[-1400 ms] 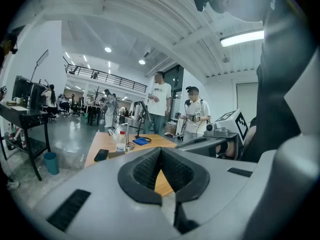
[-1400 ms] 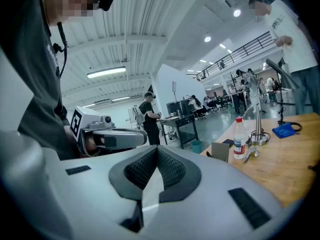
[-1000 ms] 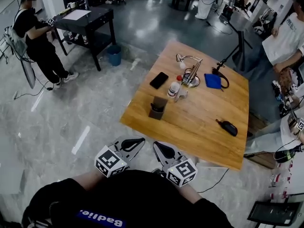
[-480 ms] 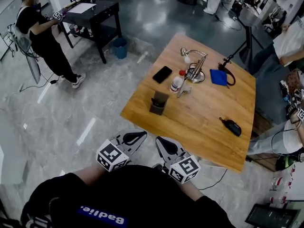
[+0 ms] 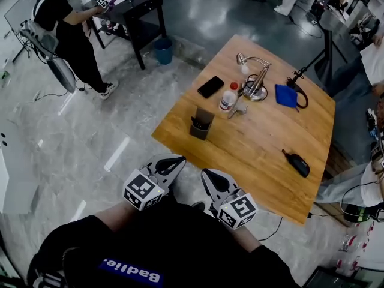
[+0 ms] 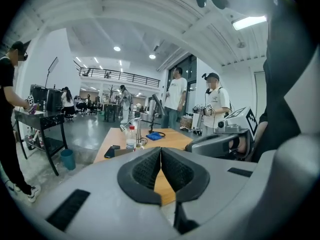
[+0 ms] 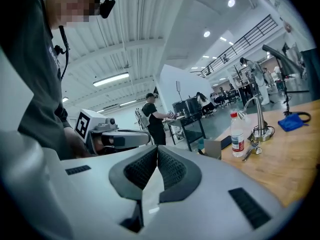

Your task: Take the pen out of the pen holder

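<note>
The dark pen holder (image 5: 201, 125) stands near the left edge of the wooden table (image 5: 264, 155), with pens sticking out of its top. Both grippers hang off the table's near corner, in front of my chest. My left gripper (image 5: 176, 159) is shut with nothing in it, and my right gripper (image 5: 208, 174) beside it is also shut and empty. In the left gripper view the jaws (image 6: 160, 150) meet, and the holder (image 6: 123, 152) shows small beyond them. In the right gripper view the jaws (image 7: 157, 149) touch, with the holder (image 7: 213, 147) far off to their right.
On the table lie a black phone (image 5: 210, 87), a red-capped bottle (image 5: 227, 96), a metal desk lamp (image 5: 255, 80), a blue cloth (image 5: 285, 95) and a black case (image 5: 298, 162). A person (image 5: 66, 35) stands at a black desk far left, near a blue bin (image 5: 162, 51).
Both grippers have edged forward toward the table's near corner, still shut. The table and pen holder sit a little nearer and further right in the head view.
</note>
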A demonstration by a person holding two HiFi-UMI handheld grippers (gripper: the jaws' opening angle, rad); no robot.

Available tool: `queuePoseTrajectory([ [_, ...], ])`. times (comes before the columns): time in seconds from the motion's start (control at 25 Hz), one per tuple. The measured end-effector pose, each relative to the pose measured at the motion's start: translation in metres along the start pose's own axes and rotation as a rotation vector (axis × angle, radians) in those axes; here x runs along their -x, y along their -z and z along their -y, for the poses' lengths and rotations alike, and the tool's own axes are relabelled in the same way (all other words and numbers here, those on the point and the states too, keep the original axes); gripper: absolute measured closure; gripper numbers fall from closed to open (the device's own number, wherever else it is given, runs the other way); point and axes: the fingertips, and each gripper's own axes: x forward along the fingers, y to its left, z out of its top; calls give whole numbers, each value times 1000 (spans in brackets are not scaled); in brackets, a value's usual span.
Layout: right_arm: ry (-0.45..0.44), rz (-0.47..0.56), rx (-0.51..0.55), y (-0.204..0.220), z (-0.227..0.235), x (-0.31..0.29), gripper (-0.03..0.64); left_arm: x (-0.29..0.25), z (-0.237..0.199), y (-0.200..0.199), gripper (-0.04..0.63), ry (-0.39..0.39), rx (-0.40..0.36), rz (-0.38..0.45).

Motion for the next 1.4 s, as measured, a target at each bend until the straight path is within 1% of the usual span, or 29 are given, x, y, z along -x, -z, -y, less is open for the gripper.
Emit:
queuePoseTrajectory([
  [0.16,20,-17,1,-4,14,-13,609,-16,-24,-3,584,3,-12,-5],
  [0.48,94,-43,-5,-18,46,-50,609,-55,-77,2,583,73,-38,-60],
  [0.68,138,-56,-12,-19,65,-66,609,-79,-100,12,580,118,-60,-107],
  [0.8,158,-66,-18,-18,73,-71,609,-91,-112,21,560,136,-72,-144],
  [1.08,201,-83,-50,-16,86,-79,609,-121,-140,48,499,149,-84,-246],
  [1.4,239,-110,-67,-14,98,-79,609,-149,-157,74,469,178,-83,-326],
])
